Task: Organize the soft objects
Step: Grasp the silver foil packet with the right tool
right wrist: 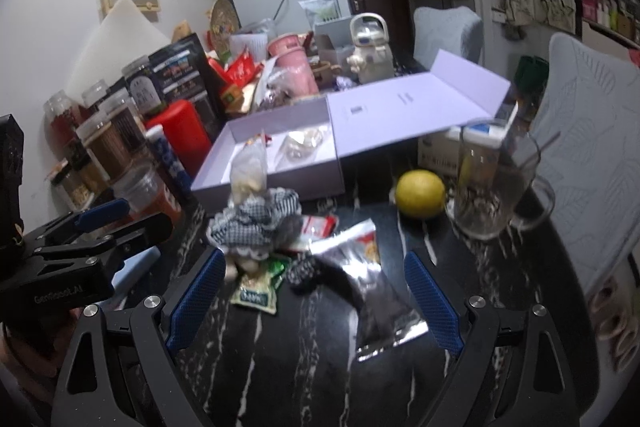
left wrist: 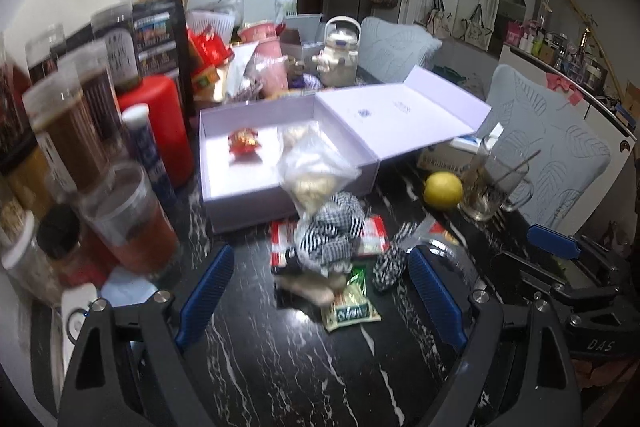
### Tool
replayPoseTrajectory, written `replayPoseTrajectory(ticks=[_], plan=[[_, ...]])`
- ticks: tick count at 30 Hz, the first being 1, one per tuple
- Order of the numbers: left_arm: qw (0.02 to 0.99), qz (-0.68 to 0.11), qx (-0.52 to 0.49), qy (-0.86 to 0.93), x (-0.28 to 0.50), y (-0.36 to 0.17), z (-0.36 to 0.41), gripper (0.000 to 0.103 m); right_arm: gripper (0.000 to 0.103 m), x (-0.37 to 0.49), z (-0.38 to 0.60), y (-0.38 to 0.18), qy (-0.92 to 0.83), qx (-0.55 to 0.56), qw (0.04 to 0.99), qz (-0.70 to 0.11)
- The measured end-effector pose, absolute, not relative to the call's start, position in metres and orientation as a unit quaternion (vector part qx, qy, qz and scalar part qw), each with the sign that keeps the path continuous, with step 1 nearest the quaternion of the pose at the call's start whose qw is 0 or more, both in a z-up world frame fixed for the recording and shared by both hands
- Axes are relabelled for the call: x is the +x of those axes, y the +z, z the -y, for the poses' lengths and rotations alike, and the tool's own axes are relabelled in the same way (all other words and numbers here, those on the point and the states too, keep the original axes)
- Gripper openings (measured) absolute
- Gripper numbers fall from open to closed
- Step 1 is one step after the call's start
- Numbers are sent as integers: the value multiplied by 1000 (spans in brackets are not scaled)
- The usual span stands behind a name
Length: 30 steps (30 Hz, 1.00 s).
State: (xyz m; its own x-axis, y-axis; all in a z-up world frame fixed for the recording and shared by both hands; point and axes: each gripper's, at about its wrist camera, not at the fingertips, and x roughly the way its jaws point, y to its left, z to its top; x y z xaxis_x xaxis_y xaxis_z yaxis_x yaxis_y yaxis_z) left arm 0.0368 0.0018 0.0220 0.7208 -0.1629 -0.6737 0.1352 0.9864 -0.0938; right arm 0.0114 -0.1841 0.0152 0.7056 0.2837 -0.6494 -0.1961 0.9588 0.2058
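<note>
An open lilac box sits on the black marble table, holding a red packet and a clear bag. In front of it lies a pile: a checked cloth, a clear bag of pale pieces, a green sachet and a silver packet. My left gripper is open and empty just before the pile. My right gripper is open around the silver packet, not touching it.
Jars and a red canister crowd the left. A lemon and a glass mug stand right of the box. Cluttered items and a white kettle sit behind. Padded chairs flank the table's right edge.
</note>
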Motion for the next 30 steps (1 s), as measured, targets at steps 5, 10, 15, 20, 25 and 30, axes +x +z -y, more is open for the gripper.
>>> replayPoseTrajectory(ticks=[5, 10, 15, 20, 25, 30], plan=[[915, -391, -28, -93, 36, -1, -3, 90, 92, 8, 187, -13, 123, 71, 911, -388], [911, -401, -30, -93, 33, -16, -4, 90, 92, 7, 191, -36, 113, 69, 902, -410], [904, -415, -44, -91, 34, -31, -5, 90, 92, 8, 197, -47, 97, 56, 903, -415], [894, -439, -53, -80, 45, -50, -7, 90, 92, 18, 200, -59, 93, 48, 906, -410], [889, -448, -53, -76, 51, -60, -7, 90, 92, 29, 200, -66, 93, 31, 907, -411], [883, -457, -69, -74, 58, -68, -8, 90, 92, 45, 203, -73, 95, 33, 902, -421]])
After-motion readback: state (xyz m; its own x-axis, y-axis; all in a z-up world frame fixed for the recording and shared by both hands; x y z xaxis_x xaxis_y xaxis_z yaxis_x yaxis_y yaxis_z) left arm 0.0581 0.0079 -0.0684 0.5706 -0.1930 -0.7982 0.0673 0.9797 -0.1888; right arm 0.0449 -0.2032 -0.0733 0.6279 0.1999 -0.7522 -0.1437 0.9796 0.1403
